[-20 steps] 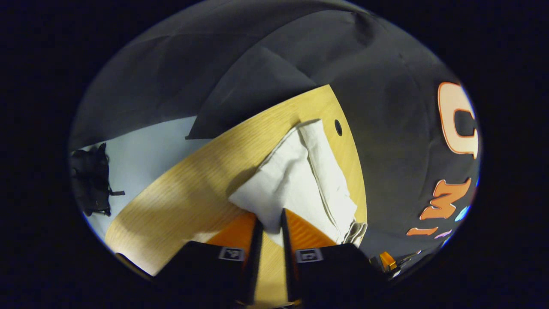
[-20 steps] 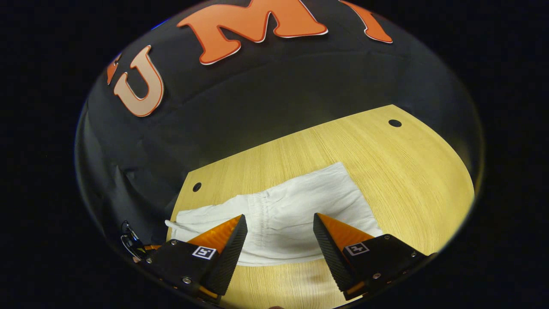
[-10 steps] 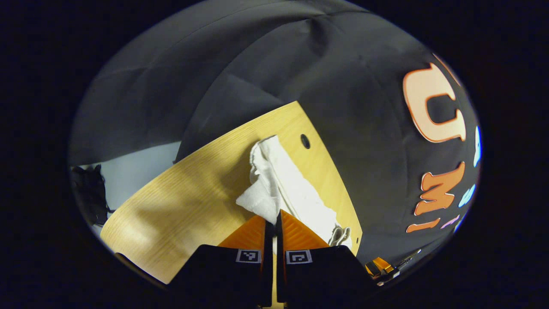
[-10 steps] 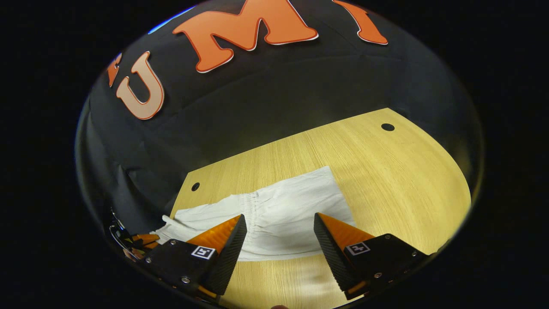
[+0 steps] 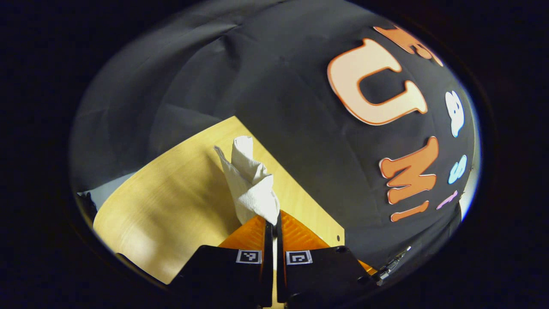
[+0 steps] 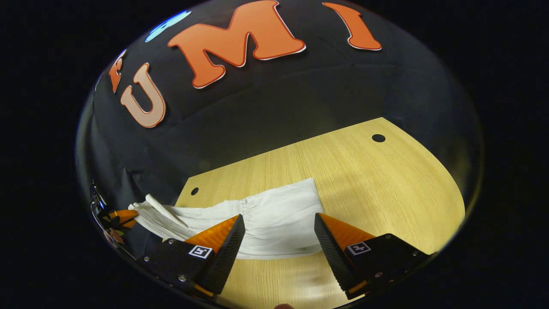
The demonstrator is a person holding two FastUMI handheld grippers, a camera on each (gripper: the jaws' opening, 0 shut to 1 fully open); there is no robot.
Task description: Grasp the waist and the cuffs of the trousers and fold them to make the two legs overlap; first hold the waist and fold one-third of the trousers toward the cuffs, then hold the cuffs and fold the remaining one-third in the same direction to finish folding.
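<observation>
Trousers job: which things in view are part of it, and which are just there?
Part of the job:
trousers, one end lifted off the table
left gripper, shut on the trousers
right gripper, open above the trousers

Just there:
table
holes in the table
booth wall

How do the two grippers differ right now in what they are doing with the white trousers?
The left gripper is shut on the trousers, while the right gripper is open and holds nothing. The left gripper has an end of the cloth lifted off the table; the right gripper hovers over the part lying flat. Both point at the same garment.
</observation>
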